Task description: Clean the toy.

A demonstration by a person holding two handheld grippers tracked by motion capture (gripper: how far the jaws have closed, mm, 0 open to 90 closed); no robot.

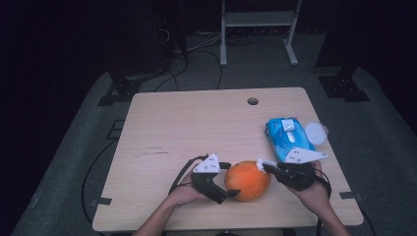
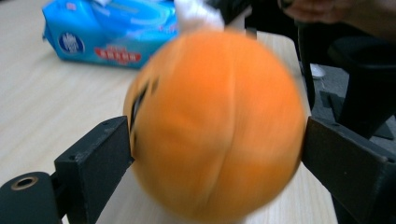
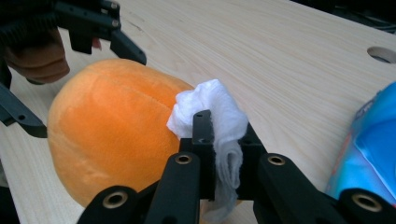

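A light wooden tabletop carried an orange plush ball near its front edge, sitting between two hand-held tongs. The left tongs reached in from the ball's left side, jaws spread wide around it; in the left gripper view the ball sat blurred between the two black jaws, and whether the pads pressed on it could not be told. The right tongs came in from the ball's right side, jaws together and clamped on a small white wipe, whose crumpled end rested against the ball's orange surface. Just beyond the right tongs, farther from the person, lay a blue pack of wipes, and touching its far right side a round white lid. The same blue pack showed behind the ball in the left gripper view. A round cable hole sat well apart, near the tabletop's far edge. The ball itself stood between the two tongs, blocking each from the other. Dark floor, cables and a pale frame lay beyond the tabletop.
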